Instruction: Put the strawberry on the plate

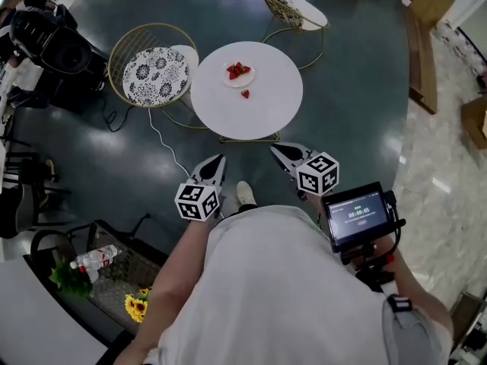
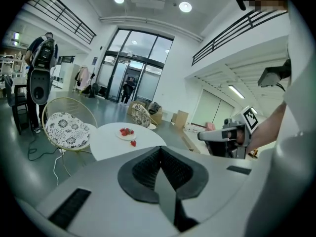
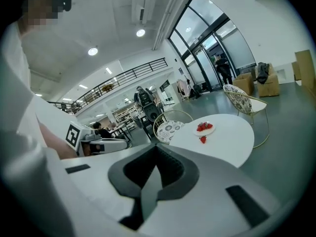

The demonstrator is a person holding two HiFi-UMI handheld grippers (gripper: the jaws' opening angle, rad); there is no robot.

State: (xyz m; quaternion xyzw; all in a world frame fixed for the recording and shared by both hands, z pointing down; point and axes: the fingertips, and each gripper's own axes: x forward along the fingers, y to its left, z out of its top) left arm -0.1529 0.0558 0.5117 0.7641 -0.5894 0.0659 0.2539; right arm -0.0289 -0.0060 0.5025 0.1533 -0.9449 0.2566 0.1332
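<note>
Although several strawberries (image 1: 238, 70) are heaped on the plate (image 1: 239, 77), 1 strawberry (image 1: 245, 93) lies alone on the bare tabletop, just beside the plate's near rim and not touching it. 2 wire-framed seats with patterned cushions flank the spot: 1 chair (image 1: 156, 74) stands against the table's left side; a second chair (image 1: 293, 7) stands beyond its far right edge, apart from it. Only the table's near edge and a stretch of open floor lie between the strawberry and the grippers. A white cable (image 1: 161, 137) runs across that floor from the left chair toward the person, and dark camera gear (image 1: 53, 40) stands further left.

The surface is a round white table (image 1: 270, 111) on a dark, glossy floor (image 1: 358, 90); the gripper views show a tall hall with glass doors (image 2: 129, 83), an upper balcony rail (image 2: 59, 14) and recessed ceiling lights.

The left gripper (image 1: 219, 159) and the right gripper (image 1: 275, 149) are held side by side in front of the person's torso, both pointing toward the table. Each has its jaws closed tip to tip, with nothing between them. The strawberry lies well ahead of both: in the left gripper view it sits above and left of the closed tips; in the right gripper view, above and right of them.
</note>
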